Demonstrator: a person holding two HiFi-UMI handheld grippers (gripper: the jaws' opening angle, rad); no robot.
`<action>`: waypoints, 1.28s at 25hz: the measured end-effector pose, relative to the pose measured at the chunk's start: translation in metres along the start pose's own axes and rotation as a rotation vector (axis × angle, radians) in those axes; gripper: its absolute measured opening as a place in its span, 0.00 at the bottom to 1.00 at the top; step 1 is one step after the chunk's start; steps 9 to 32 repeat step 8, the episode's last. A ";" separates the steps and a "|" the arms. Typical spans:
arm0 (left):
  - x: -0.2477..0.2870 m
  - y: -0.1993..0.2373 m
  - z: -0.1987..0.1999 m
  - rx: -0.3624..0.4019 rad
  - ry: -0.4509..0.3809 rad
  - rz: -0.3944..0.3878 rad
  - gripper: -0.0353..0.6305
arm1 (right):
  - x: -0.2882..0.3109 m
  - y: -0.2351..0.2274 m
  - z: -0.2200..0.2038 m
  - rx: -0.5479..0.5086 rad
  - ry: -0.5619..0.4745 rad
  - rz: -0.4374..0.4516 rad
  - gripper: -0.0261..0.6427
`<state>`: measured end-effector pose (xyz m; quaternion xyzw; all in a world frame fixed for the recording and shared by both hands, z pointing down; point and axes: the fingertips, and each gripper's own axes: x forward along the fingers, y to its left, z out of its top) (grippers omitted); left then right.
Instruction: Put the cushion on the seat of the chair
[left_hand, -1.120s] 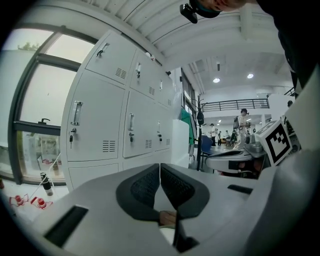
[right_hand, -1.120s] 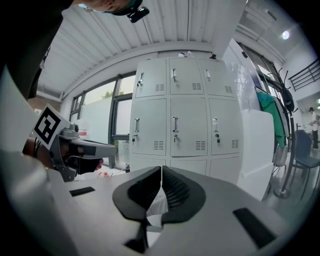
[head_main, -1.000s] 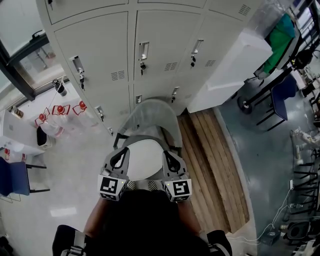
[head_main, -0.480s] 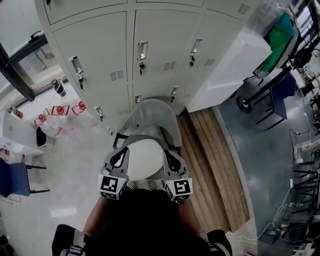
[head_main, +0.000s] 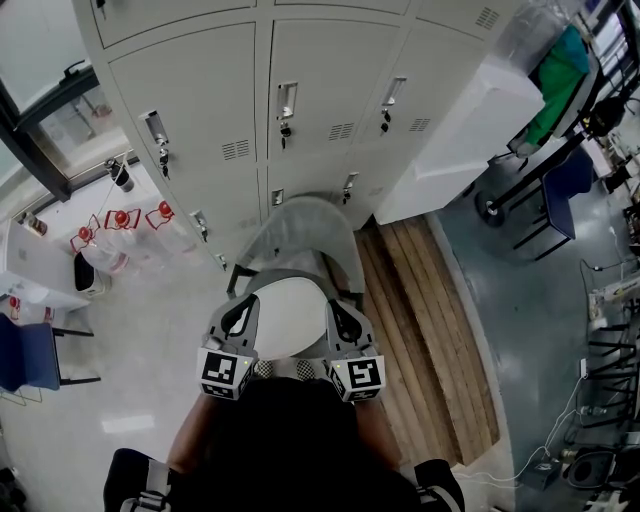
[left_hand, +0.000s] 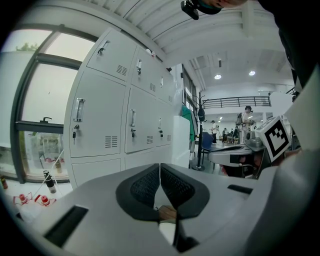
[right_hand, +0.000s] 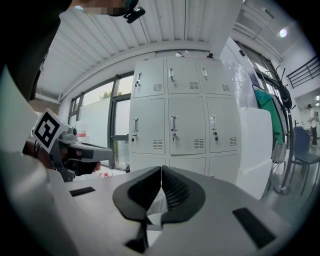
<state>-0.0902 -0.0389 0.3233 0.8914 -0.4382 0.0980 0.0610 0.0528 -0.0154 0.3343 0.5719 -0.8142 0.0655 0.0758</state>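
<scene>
Flanking the white cushion (head_main: 290, 316), I am holding my left gripper (head_main: 239, 306) and right gripper (head_main: 339, 308) fully closed, pads meeting with nothing visibly pinched. The cushion is lying straight ahead between them, apparently on the seat of the chair (head_main: 300, 226), stretching away towards the grey backrest. Its edges are sitting just beside each gripper, so neither hand is nearer. Whether they are touching it, I cannot tell.
</scene>
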 end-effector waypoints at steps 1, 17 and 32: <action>0.000 0.000 -0.001 -0.001 0.002 0.001 0.09 | 0.000 0.000 0.000 0.000 -0.002 0.001 0.08; -0.002 -0.004 -0.004 -0.002 0.009 0.000 0.09 | -0.003 0.000 -0.005 0.010 -0.003 0.004 0.08; -0.002 -0.004 -0.004 -0.002 0.009 0.000 0.09 | -0.003 0.000 -0.005 0.010 -0.003 0.004 0.08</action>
